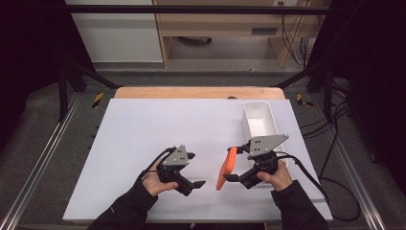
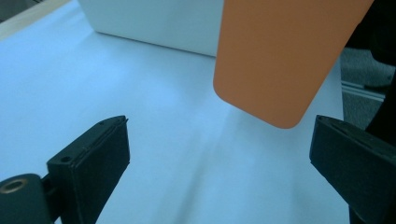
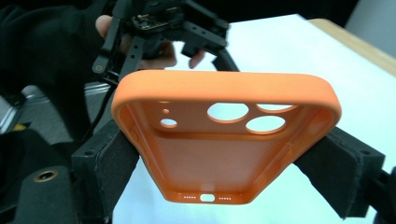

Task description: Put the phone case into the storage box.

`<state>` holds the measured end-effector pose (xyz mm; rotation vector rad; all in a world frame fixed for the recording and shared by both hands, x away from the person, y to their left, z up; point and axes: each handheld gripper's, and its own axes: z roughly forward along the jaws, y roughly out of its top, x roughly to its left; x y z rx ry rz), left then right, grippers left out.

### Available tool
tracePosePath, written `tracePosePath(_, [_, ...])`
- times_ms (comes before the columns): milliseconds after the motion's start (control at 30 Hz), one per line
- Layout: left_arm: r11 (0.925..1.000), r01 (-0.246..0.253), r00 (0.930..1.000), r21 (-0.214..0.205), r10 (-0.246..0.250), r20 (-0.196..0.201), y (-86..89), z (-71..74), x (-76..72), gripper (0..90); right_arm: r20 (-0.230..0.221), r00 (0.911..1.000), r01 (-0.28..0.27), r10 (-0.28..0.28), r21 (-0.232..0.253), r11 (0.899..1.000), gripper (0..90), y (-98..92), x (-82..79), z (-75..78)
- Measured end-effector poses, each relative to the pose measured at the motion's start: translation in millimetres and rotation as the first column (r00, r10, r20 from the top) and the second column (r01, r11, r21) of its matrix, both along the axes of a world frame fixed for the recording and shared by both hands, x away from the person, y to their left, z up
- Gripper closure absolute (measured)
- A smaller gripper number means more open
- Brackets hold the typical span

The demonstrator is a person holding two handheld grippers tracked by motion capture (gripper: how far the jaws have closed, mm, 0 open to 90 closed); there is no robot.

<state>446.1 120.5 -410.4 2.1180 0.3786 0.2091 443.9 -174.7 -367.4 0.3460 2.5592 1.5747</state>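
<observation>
Right gripper [image 1: 229, 178] jaws clamp orange phone case [image 1: 226, 167] (held off table); left gripper [image 1: 201, 183] jaws apart, empty.

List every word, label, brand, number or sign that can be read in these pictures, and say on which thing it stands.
None can be read: the orange silicone phone case, the white rectangular plastic bin, the white table sheet and the grey three-cornered plates bear no readable text. The yellow-black floor marks are stripes, not writing.

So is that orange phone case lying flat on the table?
No, the orange phone case is held up off the table, clamped by its two long edges between the right gripper jaws.
</observation>
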Motion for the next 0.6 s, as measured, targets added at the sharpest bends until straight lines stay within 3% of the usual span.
tracePosePath(333, [0.9914, -0.119, 0.9923, -0.055, 0.12, 0.028, 30.5, 2.1, 2.1, 4.2, 0.011, 0.9933, 0.115, -0.115, 0.009, 0.993, 16.3, -13.3, 2.8, 13.9])
tracePosePath(600, [0.9721, -0.209, 0.9763, -0.107, 0.214, 0.035, 66.9, 4.0, 0.6, 3.6, 0.014, 0.9809, 0.193, -0.194, 0.038, 0.98, 16.4, -24.8, 4.7, 27.1])
